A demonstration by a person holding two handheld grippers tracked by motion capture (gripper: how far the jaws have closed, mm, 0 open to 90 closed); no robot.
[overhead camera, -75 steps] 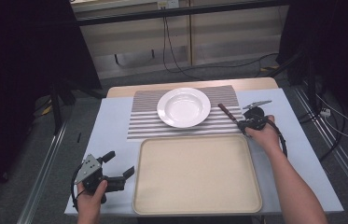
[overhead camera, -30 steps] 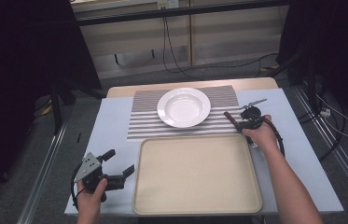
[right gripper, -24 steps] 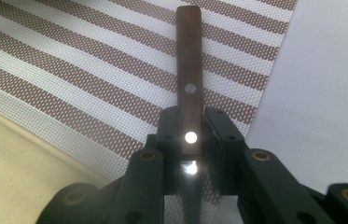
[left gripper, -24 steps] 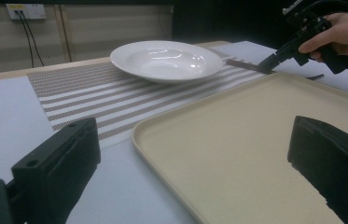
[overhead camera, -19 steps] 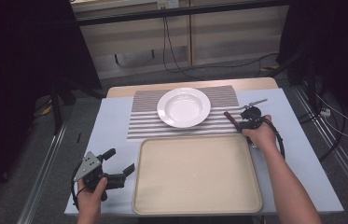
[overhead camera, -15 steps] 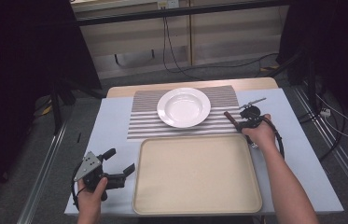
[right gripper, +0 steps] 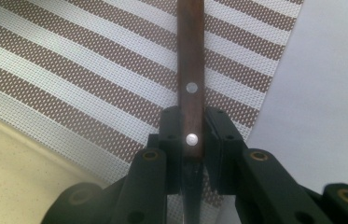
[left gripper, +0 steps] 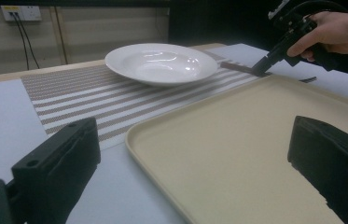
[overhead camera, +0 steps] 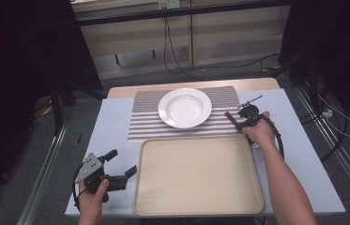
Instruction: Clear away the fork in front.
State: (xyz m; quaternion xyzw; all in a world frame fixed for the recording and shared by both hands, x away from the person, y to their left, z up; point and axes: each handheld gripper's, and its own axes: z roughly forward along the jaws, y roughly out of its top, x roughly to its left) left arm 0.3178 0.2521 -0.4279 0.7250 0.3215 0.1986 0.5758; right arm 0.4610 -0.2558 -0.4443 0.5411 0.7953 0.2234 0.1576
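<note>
A knife with a brown wooden handle [right gripper: 191,70] lies over the striped placemat [right gripper: 92,79], and my right gripper [right gripper: 191,126] is shut on the handle near its rivets. The blade runs back between the jaws. From above, the right gripper [overhead camera: 237,123] sits at the placemat's [overhead camera: 144,124] right edge, with the knife handle [overhead camera: 230,116] pointing toward the white plate [overhead camera: 184,107]. The left gripper view has the right gripper [left gripper: 261,70] and knife handle [left gripper: 237,66] beyond the tray. My left gripper [overhead camera: 122,162] is open and holds nothing, just left of the beige tray [overhead camera: 196,176].
The white plate [left gripper: 161,62] rests on the placemat [left gripper: 83,93] behind the tray [left gripper: 218,140]. The tray's surface is bare. A light blue cloth [overhead camera: 111,126] covers the table. A black cable [overhead camera: 280,140] trails from the right gripper.
My right hand with the knife has shifted slightly nearer to the tray's far right corner. The left gripper has stayed in place.
</note>
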